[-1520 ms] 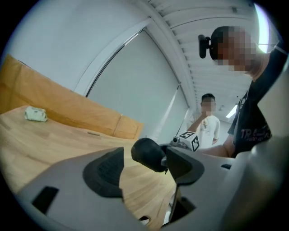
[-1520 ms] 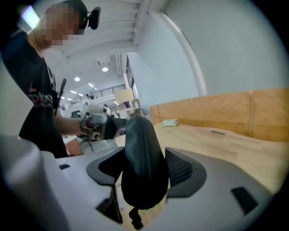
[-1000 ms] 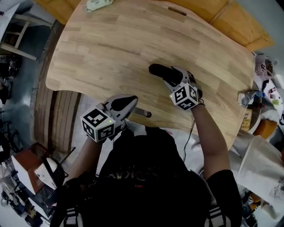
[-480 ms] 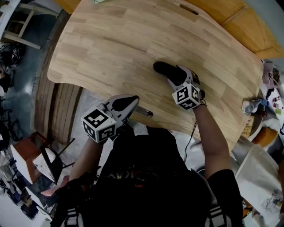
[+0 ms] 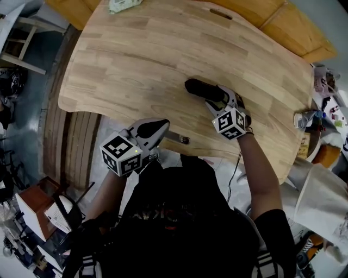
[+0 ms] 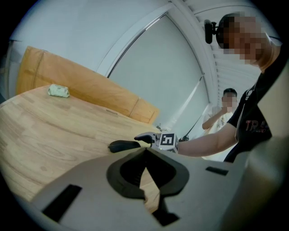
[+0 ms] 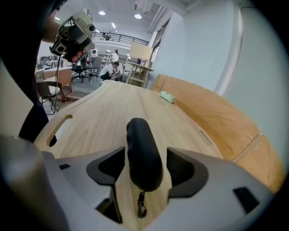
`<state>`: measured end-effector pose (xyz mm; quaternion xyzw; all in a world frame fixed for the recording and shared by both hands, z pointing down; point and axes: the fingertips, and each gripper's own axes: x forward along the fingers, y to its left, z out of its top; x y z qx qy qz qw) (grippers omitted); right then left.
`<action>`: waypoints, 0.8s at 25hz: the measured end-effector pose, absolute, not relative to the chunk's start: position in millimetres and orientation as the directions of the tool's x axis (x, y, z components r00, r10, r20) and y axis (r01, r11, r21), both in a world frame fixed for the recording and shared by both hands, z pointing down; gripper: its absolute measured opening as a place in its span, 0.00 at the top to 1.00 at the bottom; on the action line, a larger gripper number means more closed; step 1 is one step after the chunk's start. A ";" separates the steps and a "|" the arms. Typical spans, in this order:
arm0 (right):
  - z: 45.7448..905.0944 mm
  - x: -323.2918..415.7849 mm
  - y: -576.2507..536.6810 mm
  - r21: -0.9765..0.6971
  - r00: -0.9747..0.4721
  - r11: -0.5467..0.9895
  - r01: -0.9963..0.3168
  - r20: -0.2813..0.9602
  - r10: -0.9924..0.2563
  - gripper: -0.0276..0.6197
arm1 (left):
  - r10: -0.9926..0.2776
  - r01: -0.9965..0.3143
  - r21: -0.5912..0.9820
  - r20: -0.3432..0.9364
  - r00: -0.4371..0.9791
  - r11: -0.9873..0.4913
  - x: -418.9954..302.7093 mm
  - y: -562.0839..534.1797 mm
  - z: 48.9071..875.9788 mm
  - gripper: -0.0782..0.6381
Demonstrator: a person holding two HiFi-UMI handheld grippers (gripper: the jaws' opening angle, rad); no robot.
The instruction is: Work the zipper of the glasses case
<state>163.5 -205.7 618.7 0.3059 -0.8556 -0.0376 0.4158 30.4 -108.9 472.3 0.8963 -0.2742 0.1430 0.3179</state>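
Observation:
The black glasses case [image 5: 202,89] lies on the wooden table [image 5: 136,54], its rounded end pointing away from me. My right gripper [image 5: 218,95] stands open around its near end. In the right gripper view the case [image 7: 143,153] sits between the two pads, close to the left one, with a strip of wood showing beside the right one. Its zipper pull [image 7: 141,206] hangs at the near end. My left gripper [image 5: 162,125] is shut with nothing in it and hovers at the table's near edge, apart from the case [image 6: 123,145].
A pale green packet [image 5: 122,5] lies at the table's far edge. Bottles and clutter [image 5: 321,81] crowd the right side. A metal bar [image 5: 176,138] sticks out under the near edge. A person [image 6: 226,113] stands behind the right arm.

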 end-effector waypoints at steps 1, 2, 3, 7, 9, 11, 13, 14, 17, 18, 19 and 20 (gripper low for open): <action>613.9 164.8 -202.3 0.321 -0.457 0.794 -0.516 0.681 -0.572 0.50 | -0.393 -0.574 0.490 0.427 0.814 -0.656 28.2 -107.1 470.5 0.87; 608.0 165.8 -198.8 0.319 -0.449 0.776 -0.545 0.670 -0.591 0.50 | -0.387 -0.565 0.490 0.422 0.820 -0.664 25.8 -105.6 468.8 0.87; 601.0 166.6 -195.3 0.311 -0.442 0.754 -0.579 0.657 -0.611 0.50 | -0.380 -0.557 0.489 0.418 0.825 -0.671 23.3 -104.1 467.2 0.87; 571.4 168.6 -178.9 0.234 -0.422 0.643 -0.729 0.585 -0.692 0.51 | -0.346 -0.519 0.481 0.404 0.847 -0.707 14.8 -94.9 462.3 0.87; 561.8 168.6 -168.2 0.193 -0.411 0.596 -0.779 0.559 -0.720 0.53 | -0.329 -0.498 0.475 0.397 0.857 -0.726 11.2 -88.5 459.6 0.87; 554.2 167.8 -156.9 0.152 -0.402 0.556 -0.817 0.540 -0.740 0.57 | -0.314 -0.480 0.471 0.389 0.866 -0.740 7.7 -81.7 456.9 0.87; 546.3 167.9 -146.2 0.106 -0.391 0.510 -0.854 0.516 -0.762 0.67 | -0.300 -0.463 0.468 0.383 0.874 -0.753 4.4 -75.1 455.1 0.87; 542.0 168.1 -141.3 0.075 -0.387 0.485 -0.871 0.501 -0.774 0.74 | -0.292 -0.454 0.466 0.379 0.878 -0.759 2.9 -72.2 454.4 0.87; 528.4 163.3 -126.6 -0.094 -0.411 0.416 -0.905 0.446 -0.795 0.91 | -0.270 -0.427 0.464 0.367 0.890 -0.776 -1.9 -63.8 452.1 0.87; 523.8 160.0 -121.3 -0.171 -0.429 0.395 -0.903 0.426 -0.797 0.93 | -0.263 -0.418 0.467 0.363 0.894 -0.779 -3.4 -60.6 451.2 0.87; 518.7 156.3 -116.1 -0.253 -0.448 0.373 -0.893 0.402 -0.798 0.93 | -0.256 -0.410 0.470 0.358 0.898 -0.781 -4.9 -57.2 450.1 0.87; 513.2 152.2 -111.1 -0.333 -0.466 0.352 -0.875 0.376 -0.801 0.93 | -0.249 -0.402 0.474 0.354 0.902 -0.783 -6.4 -53.8 449.1 0.87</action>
